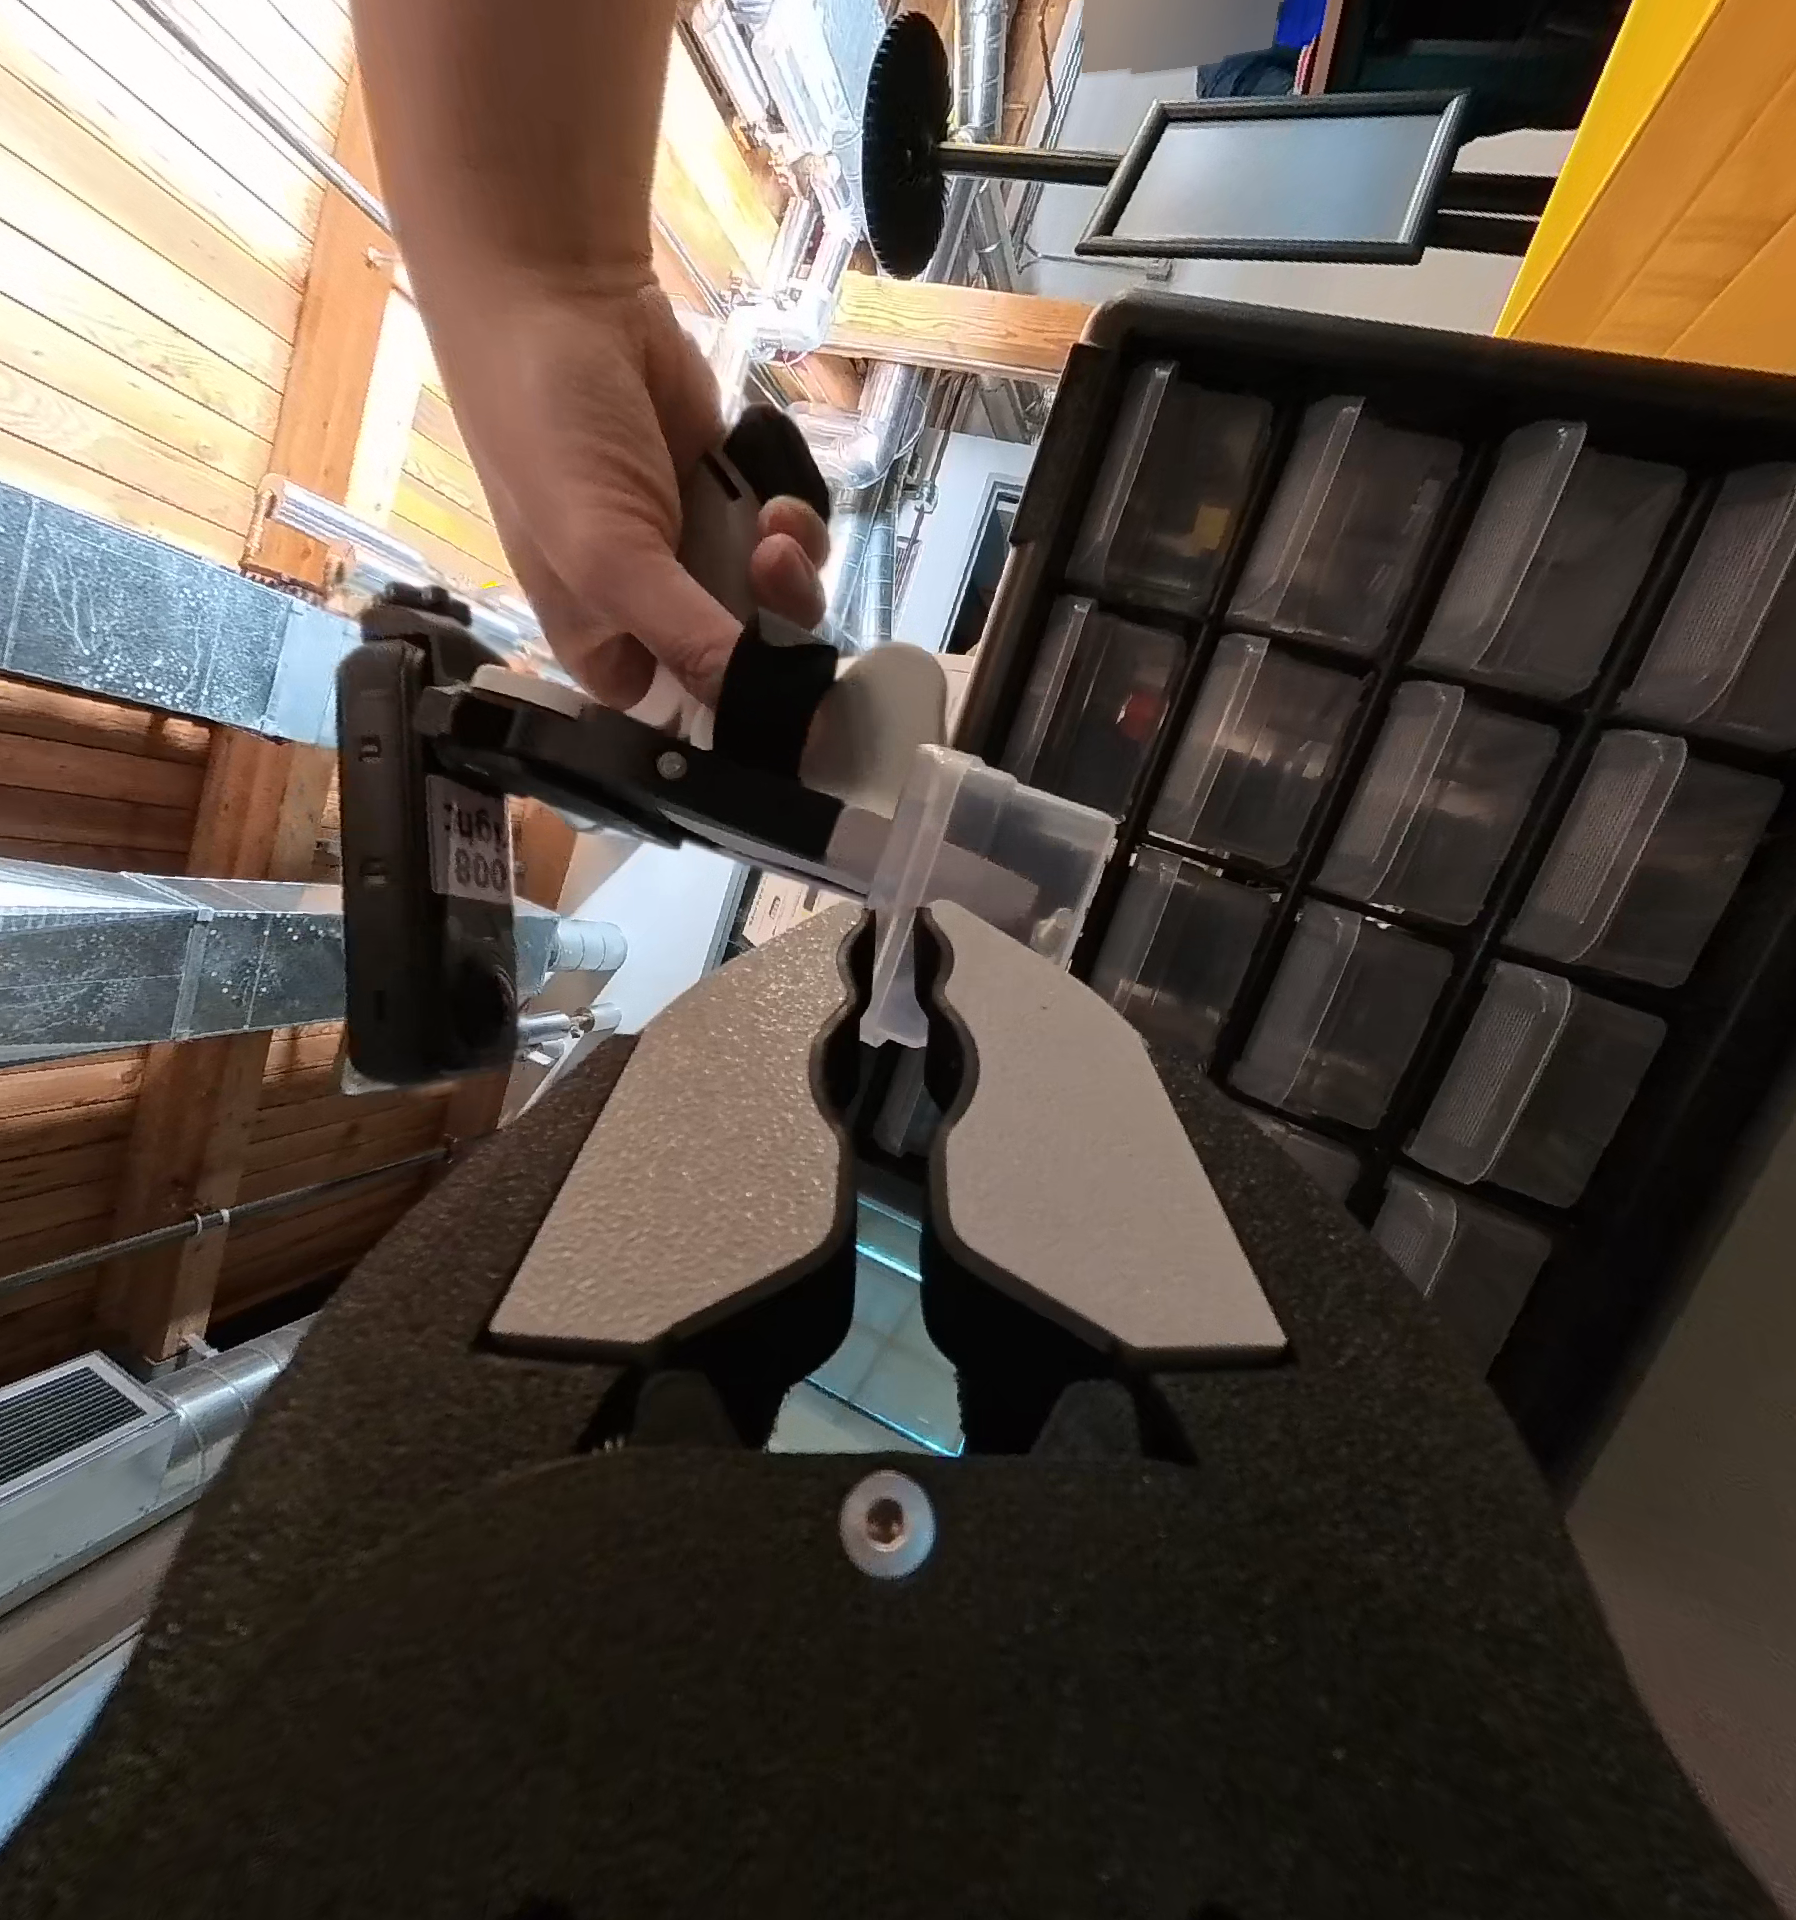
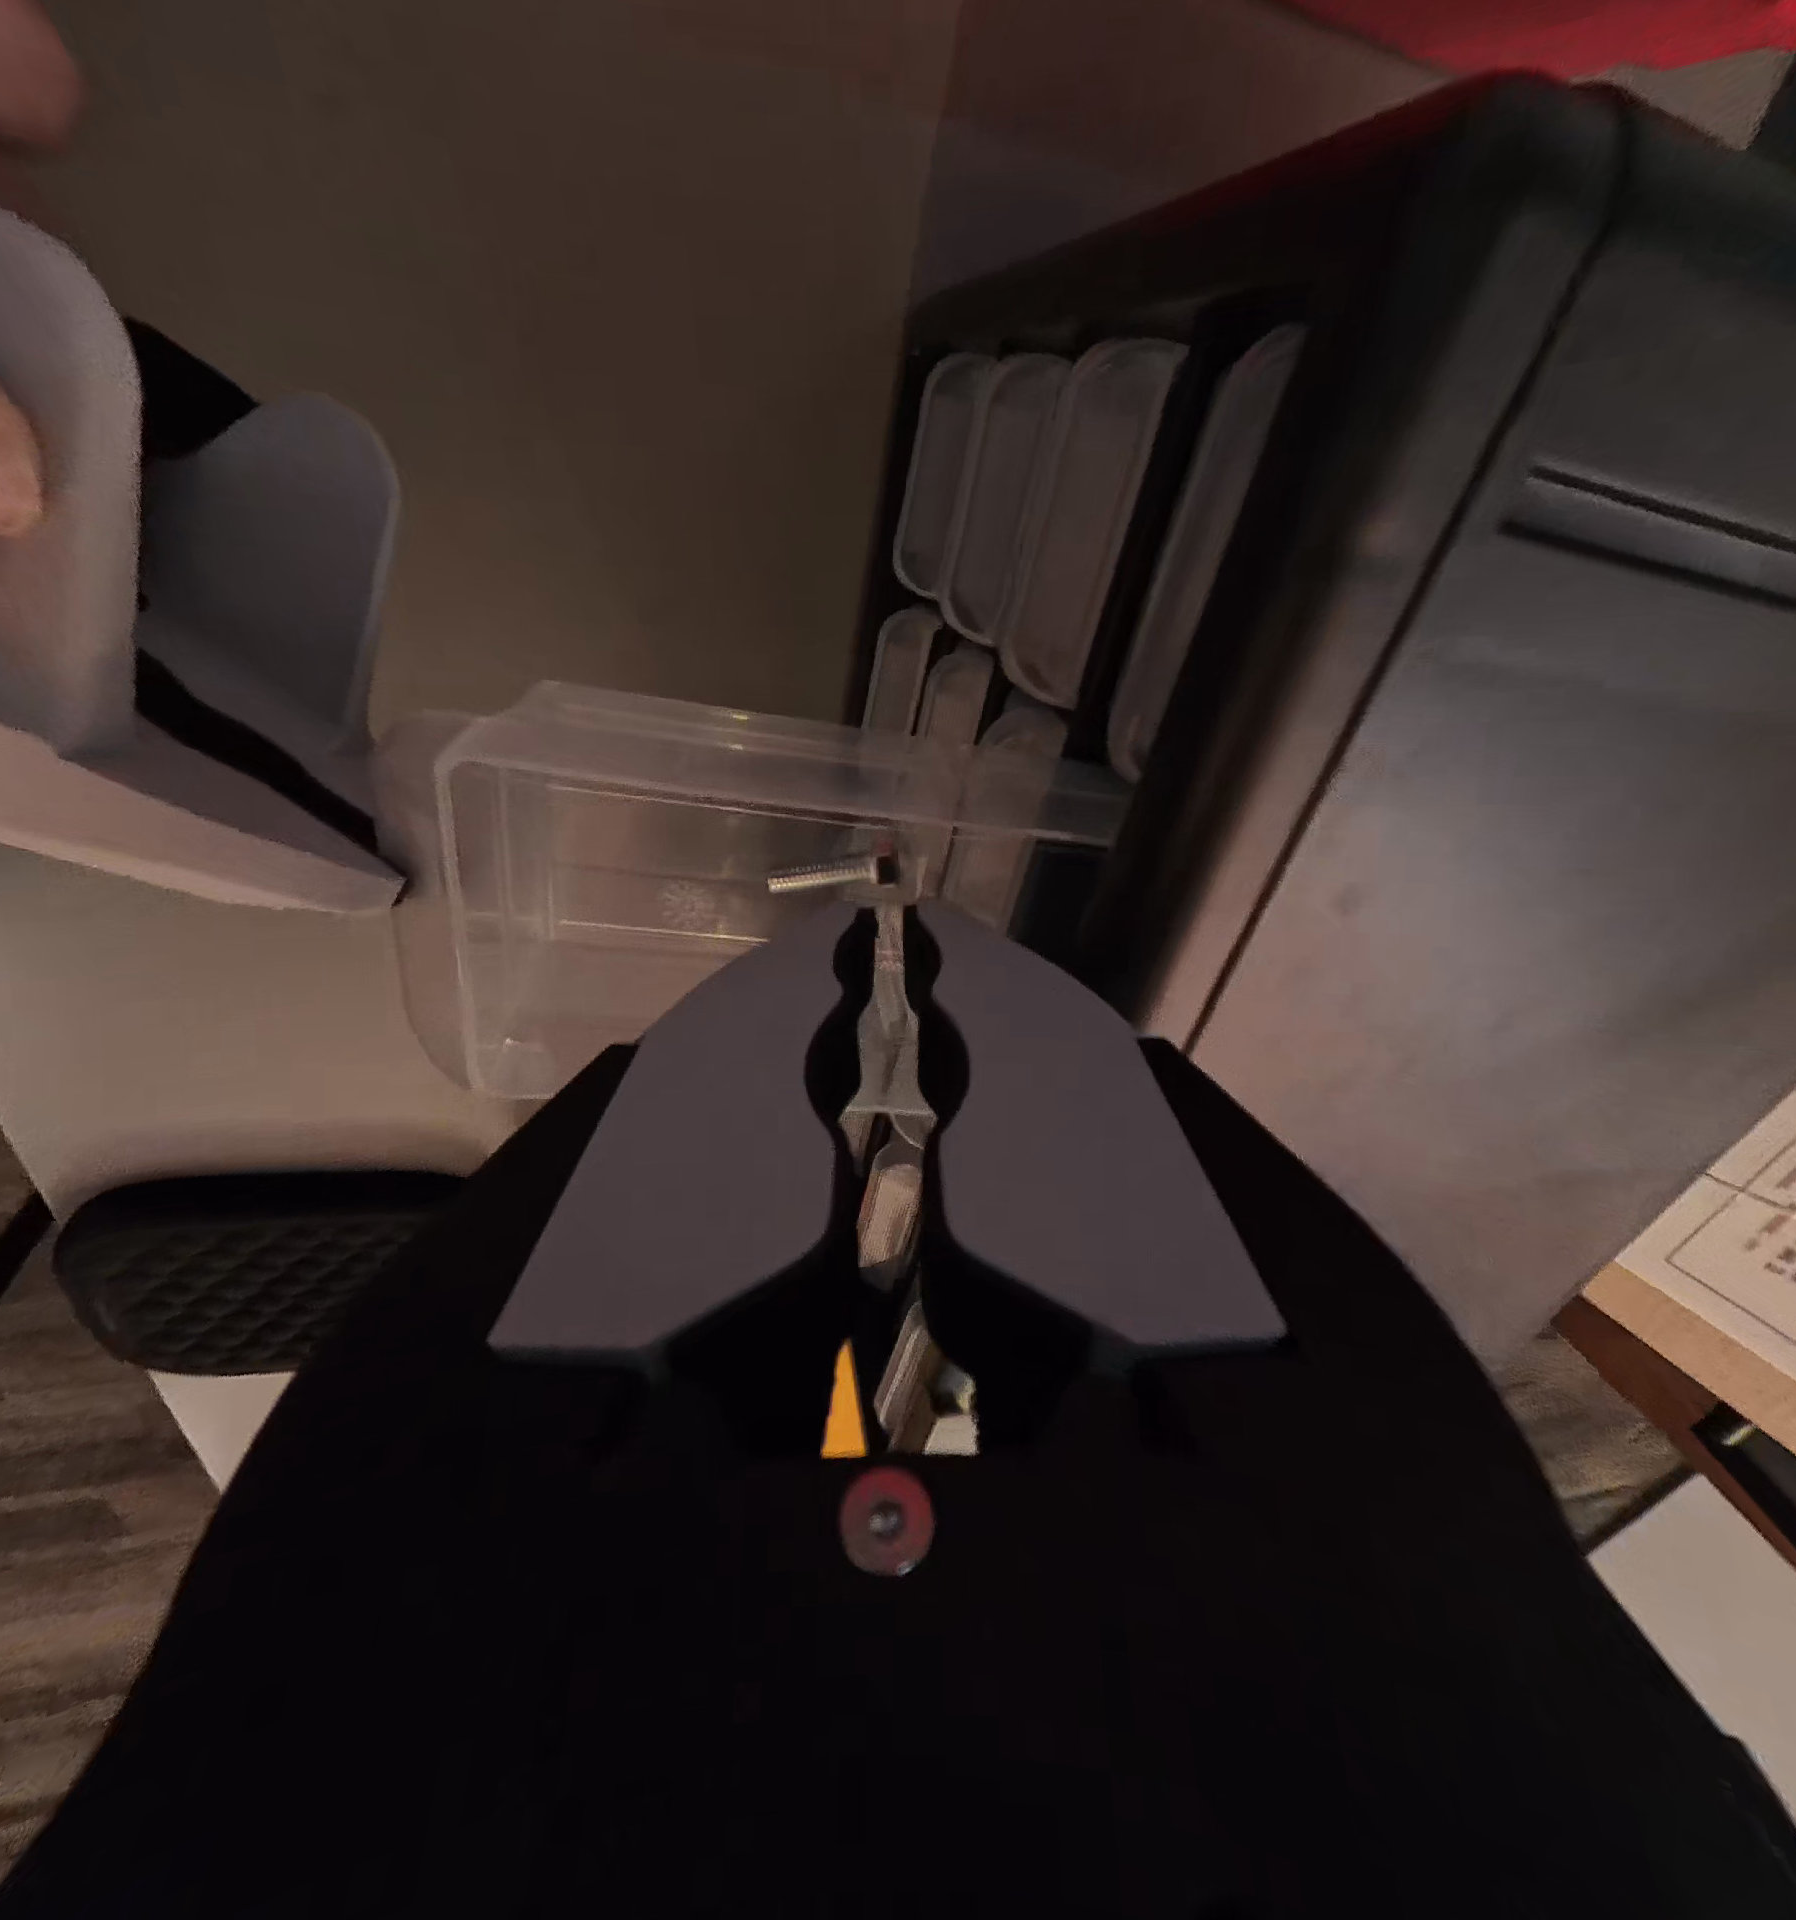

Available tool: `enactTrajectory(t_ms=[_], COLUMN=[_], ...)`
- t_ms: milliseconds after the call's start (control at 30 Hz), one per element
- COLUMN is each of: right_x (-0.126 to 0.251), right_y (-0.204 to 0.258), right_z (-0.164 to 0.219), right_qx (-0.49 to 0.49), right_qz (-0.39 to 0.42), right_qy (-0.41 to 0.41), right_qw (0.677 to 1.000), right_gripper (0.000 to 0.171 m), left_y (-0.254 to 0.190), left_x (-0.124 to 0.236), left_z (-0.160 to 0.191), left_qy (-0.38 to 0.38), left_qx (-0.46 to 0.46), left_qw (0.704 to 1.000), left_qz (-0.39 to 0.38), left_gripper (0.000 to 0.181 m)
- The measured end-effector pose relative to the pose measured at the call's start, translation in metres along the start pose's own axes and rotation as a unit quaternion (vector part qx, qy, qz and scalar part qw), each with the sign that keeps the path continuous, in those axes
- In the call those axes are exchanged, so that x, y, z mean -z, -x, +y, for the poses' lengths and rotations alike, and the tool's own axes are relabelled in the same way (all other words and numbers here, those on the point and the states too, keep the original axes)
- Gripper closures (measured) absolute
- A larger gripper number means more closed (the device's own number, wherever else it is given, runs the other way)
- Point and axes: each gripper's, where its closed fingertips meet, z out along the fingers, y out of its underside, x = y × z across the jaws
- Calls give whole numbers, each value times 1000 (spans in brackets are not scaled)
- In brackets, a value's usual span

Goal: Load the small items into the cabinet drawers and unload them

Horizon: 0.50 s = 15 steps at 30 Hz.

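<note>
Both grippers, left [image 1: 894, 1023] and right [image 2: 894, 935], pinch the clear drawer [image 2: 686, 831] out beside the cabinet [image 1: 1445, 779], a bolt [image 2: 832, 876] inside; we judge it light, slippery and thin-walled, best held by its handle lip.

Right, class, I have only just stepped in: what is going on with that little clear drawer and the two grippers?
A person is working two handheld grippers on one clear drawer pulled out of the black cabinet. The left gripper is shut on the drawer's front tab, and the right gripper is shut on its side wall. A small metal screw lies inside the drawer. The cabinet's other drawers sit closed.
</note>
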Motion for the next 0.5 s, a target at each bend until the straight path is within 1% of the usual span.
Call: enactTrajectory(t_ms=[100, 133, 233, 333, 500], right_x=[11, 15, 17, 9, -2], right_y=[-1, 0, 15, 11, 13], right_z=[-2, -4, -10, -5, -2], right_qx=[-42, -67, -141, -174, -205], right_qz=[-5, -12, -61, -32, -33], right_qy=[-29, -40, -59, -37, -19], right_qw=[999, 997, 986, 984, 978], right_gripper=[158, 158, 158, 157, 147], left_y=[0, 0, -1, -1, -1], left_x=[0, 0, 0, 0, 0], left_z=[0, 0, 0, 0, 0], left_qy=[0, 1, 1, 2, 2], left_qx=[0, 1, 1, 2, 1], left_qw=[1000, 1000, 1000, 1000, 1000], left_qz=[1, 1, 2, 3, 3], left_gripper=[175, 175, 175, 175, 175])
